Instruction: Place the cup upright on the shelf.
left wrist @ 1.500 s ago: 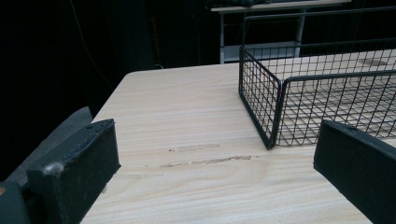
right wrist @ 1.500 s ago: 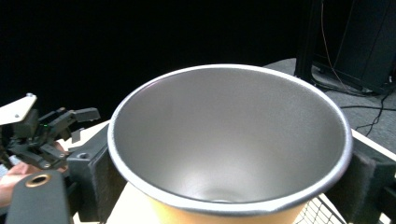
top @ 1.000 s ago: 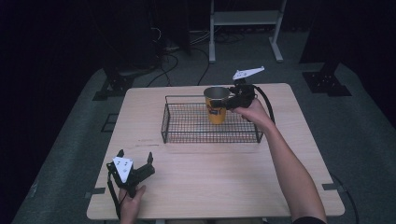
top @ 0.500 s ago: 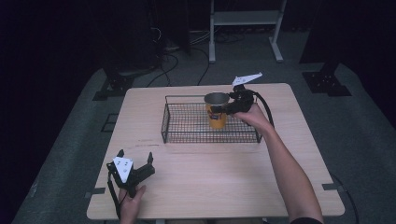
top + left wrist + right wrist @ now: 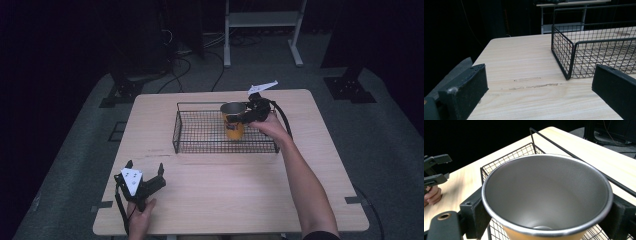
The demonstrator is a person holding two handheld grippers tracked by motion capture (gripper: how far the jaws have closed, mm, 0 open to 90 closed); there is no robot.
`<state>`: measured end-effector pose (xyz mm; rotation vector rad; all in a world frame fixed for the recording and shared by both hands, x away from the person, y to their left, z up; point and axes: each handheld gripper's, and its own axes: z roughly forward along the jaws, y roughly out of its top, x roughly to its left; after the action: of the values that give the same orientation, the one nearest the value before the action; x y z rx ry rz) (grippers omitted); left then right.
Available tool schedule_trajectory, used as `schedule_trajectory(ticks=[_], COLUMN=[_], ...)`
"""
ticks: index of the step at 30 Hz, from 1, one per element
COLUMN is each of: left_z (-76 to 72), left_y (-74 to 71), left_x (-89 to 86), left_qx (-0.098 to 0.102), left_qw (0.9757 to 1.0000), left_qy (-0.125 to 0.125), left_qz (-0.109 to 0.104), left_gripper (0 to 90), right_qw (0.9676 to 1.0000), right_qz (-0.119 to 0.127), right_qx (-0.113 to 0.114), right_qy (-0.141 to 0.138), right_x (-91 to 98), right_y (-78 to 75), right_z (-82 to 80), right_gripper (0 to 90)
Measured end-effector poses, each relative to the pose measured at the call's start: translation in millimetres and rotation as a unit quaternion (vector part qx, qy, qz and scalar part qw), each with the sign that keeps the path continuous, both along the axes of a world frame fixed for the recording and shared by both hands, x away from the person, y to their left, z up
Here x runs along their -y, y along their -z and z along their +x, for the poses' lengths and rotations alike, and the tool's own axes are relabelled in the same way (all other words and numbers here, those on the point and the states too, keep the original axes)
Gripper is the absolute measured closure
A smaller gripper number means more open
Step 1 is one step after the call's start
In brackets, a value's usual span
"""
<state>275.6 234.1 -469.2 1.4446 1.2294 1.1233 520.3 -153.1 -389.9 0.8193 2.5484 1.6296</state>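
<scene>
Orange below and bare steel inside, the cup [image 5: 233,121] stood upright within the wire basket [image 5: 200,132], toward its right end, clamped near the rim between the jaws of the right gripper [image 5: 250,111]. In the right gripper view the cup [image 5: 546,197] sat empty, a jaw pressed to each side. The left gripper [image 5: 144,176] rested at the near left of the wooden table [image 5: 240,190], well apart from the basket [image 5: 599,50], its jaws spread wide around nothing.
</scene>
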Motion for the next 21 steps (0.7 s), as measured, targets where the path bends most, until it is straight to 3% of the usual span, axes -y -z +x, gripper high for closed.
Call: schedule_trajectory(ticks=[21], left_z=[-0.1], left_y=[0.1], left_x=[0.2], left_qx=[0.001], left_qw=[1.0000], left_qy=[0.000], left_qz=[0.000], left_gripper=[0.0], right_qw=[0.9989], right_qz=[-0.034], right_qx=[0.027], right_qy=[0.016], right_x=[-12.5], right_y=[23.9], right_z=[9.8], right_gripper=[11.6])
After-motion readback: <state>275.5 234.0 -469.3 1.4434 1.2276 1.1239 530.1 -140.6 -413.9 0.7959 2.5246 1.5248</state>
